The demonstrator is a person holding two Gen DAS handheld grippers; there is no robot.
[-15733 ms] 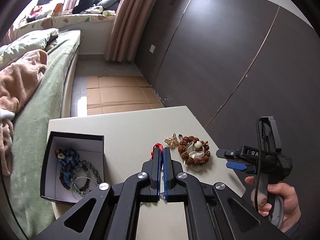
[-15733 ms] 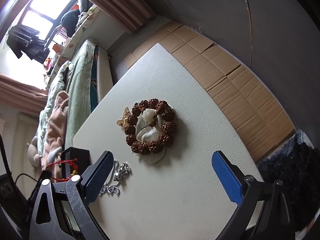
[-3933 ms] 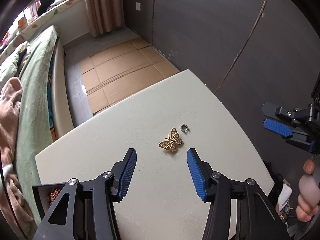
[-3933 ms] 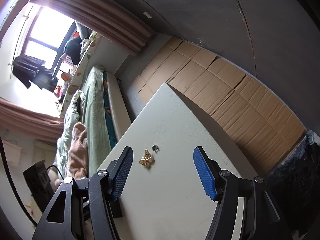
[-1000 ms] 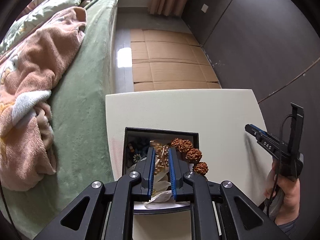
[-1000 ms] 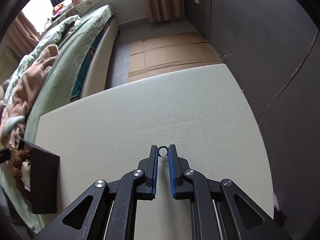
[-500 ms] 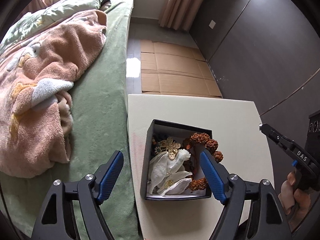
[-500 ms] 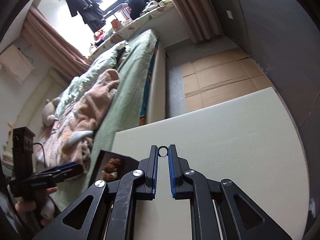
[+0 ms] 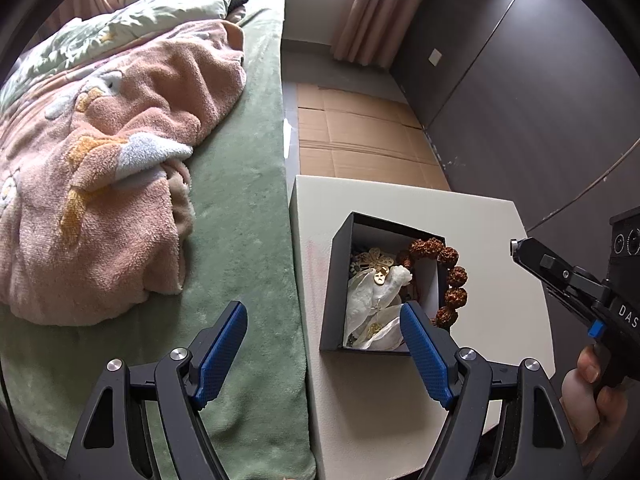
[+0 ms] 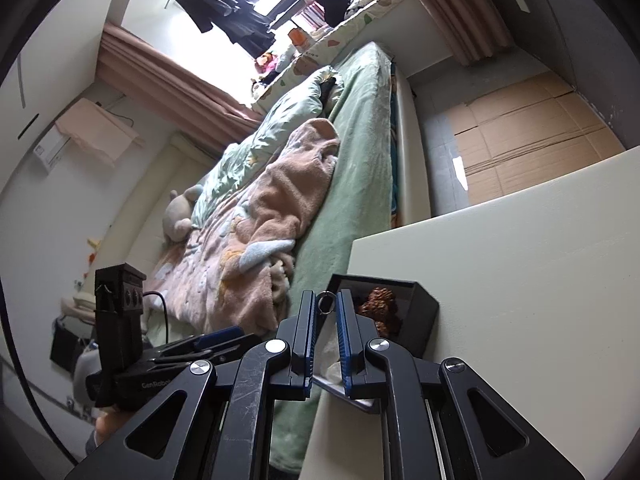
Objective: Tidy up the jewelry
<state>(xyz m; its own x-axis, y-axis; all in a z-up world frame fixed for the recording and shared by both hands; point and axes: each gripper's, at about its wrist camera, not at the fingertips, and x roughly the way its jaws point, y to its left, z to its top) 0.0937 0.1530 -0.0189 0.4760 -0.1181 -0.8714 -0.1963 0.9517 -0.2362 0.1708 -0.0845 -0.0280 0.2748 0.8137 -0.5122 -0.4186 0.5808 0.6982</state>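
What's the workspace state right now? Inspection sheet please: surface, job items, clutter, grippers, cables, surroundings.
Surface: cream table, bare around the box.
Job's things: black box near the table's bed-side edge holds a gold butterfly brooch on white cloth; brown bead bracelet hangs over the box's rim. Small metal ring is pinched above the box.
Clutter: nothing seen.
Grippers: left hand-held gripper open and empty, jaws just opened; right hand-held gripper shut on the ring.
Cables: black cable at the left hand-held gripper's camera block.
Surroundings: green bed with pink blanket, cardboard on the floor, dark wall panels.
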